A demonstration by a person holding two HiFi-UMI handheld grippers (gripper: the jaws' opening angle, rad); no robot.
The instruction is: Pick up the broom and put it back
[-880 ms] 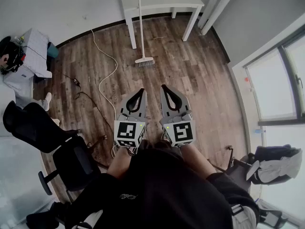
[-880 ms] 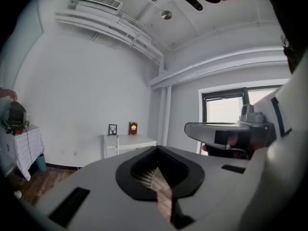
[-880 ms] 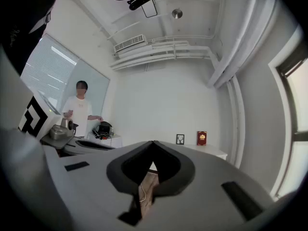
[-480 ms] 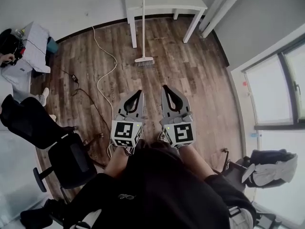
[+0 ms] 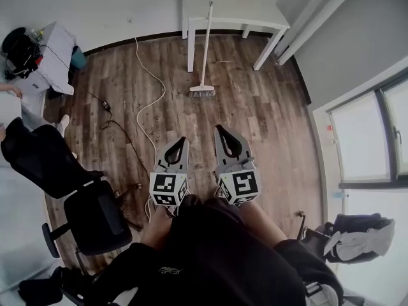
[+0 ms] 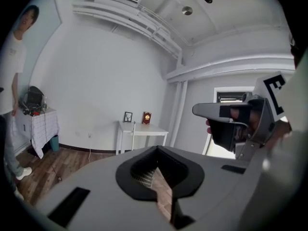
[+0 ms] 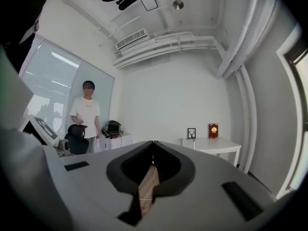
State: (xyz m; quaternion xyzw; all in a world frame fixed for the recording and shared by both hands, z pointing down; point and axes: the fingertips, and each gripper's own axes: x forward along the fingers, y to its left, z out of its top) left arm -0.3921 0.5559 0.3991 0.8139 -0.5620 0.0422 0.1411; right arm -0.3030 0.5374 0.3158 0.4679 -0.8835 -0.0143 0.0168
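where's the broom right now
In the head view the white-handled broom stands at upper centre, with its bristles on the wooden floor and its handle leaning against the front edge of the white table.

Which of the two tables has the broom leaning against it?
The bare white table at the far wall; the broom leans on its edge. The cloth-covered table stands apart, at left.

Bare wood floor [image 5: 248, 113] lies open straight ahead to the broom [image 5: 206, 46] leaning on the white worktop [image 5: 236, 8]. One worktop leg stands just left of the handle. A white cable [image 5: 148, 101] trails along the left, and an office chair [image 5: 95, 218] crowds the near left.
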